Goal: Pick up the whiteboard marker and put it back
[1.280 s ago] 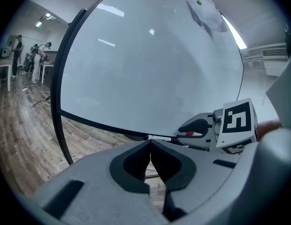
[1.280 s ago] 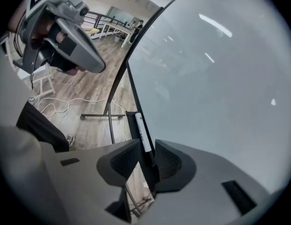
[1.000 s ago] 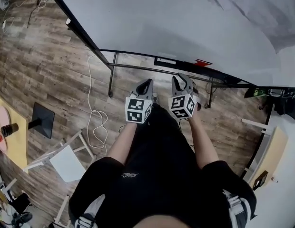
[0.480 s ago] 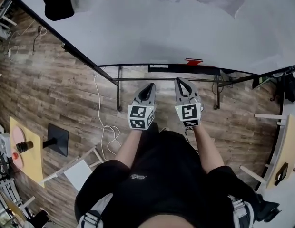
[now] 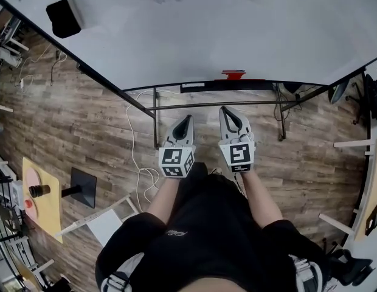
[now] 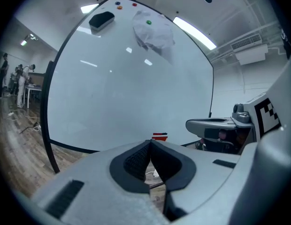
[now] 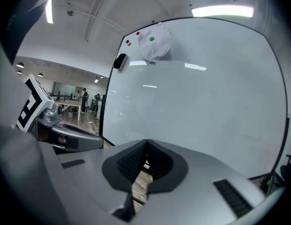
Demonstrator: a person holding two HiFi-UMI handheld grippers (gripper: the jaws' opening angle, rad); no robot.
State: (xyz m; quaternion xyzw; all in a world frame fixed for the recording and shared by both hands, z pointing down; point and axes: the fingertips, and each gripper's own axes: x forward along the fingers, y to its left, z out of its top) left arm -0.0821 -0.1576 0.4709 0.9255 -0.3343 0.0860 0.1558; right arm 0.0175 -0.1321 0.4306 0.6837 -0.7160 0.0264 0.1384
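From the head view, my left tool (image 5: 186,120) and right tool (image 5: 227,112) sit side by side above the floor (image 5: 85,120), both aimed at the board (image 5: 237,29) and well short of it. A second ago the right tool's jaws stood apart; now they are pressed together with nothing in them. A red thing that I take for the marker (image 5: 233,75) lies on the tray (image 5: 261,84) at the board's lower edge, apart from both tools. A black eraser (image 5: 62,17) clings to the board higher up. In the left gripper view that tool's tips (image 6: 150,142) meet, clenched on nothing, and the marker (image 6: 159,136) shows just past them on the tray; the right tool (image 6: 192,124) is alongside. In the right gripper view its tips (image 7: 145,143) are also clenched and empty, and I see only board beyond them, no marker. With both tools empty and the marker on the tray, I judge it either already put back or not yet picked up; I cannot tell which.
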